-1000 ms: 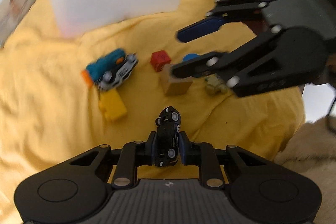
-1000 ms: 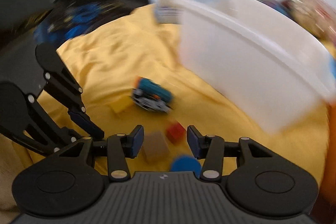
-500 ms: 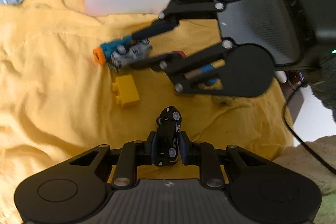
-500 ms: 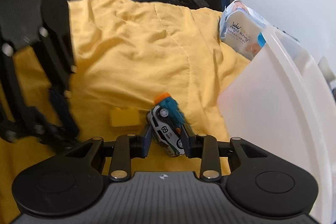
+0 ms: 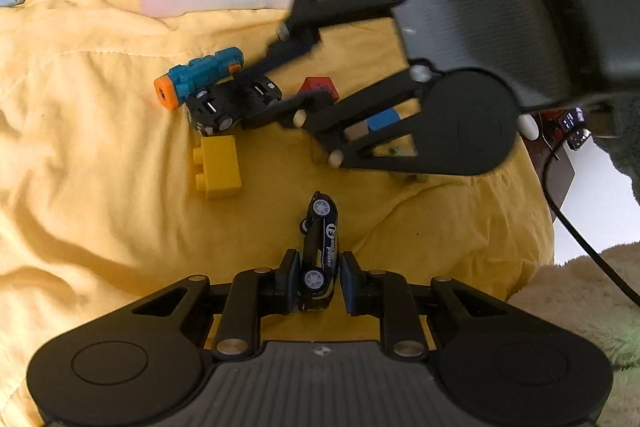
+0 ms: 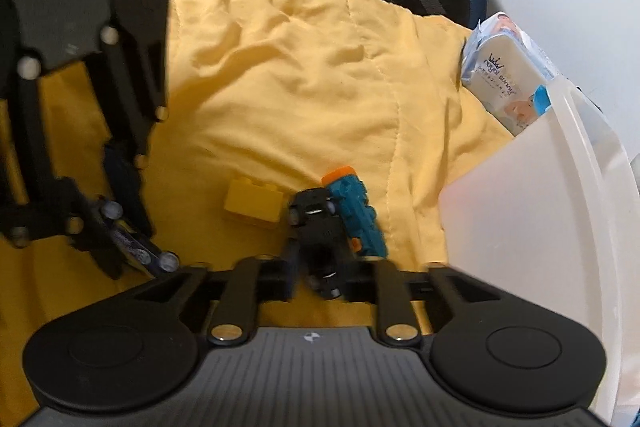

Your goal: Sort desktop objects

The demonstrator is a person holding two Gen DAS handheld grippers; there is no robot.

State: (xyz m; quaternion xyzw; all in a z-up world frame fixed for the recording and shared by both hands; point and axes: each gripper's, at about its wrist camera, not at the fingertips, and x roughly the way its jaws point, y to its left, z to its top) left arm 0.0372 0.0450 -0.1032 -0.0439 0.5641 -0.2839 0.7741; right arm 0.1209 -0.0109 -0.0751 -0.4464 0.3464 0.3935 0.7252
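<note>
At lower centre, left claw point(image 5: 318, 281) clamping navy car point(image 5: 320, 247); right claw point(image 6: 318, 267) pinching upturned black car point(image 6: 318, 231), likely to snag teal toy point(image 6: 354, 213) touching it.

Count of things on the yellow cloth point(image 5: 100, 155)

Toy cars: two, one dark blue point(image 5: 321, 251), one black point(image 5: 232, 101). Building bricks: two, one yellow point(image 5: 218, 167), one red point(image 5: 318, 87). Teal toy with orange tip point(image 5: 200, 79): one. White bin point(image 6: 540, 219): one. Wipes pack point(image 6: 508, 83): one. Grippers: two.
</note>
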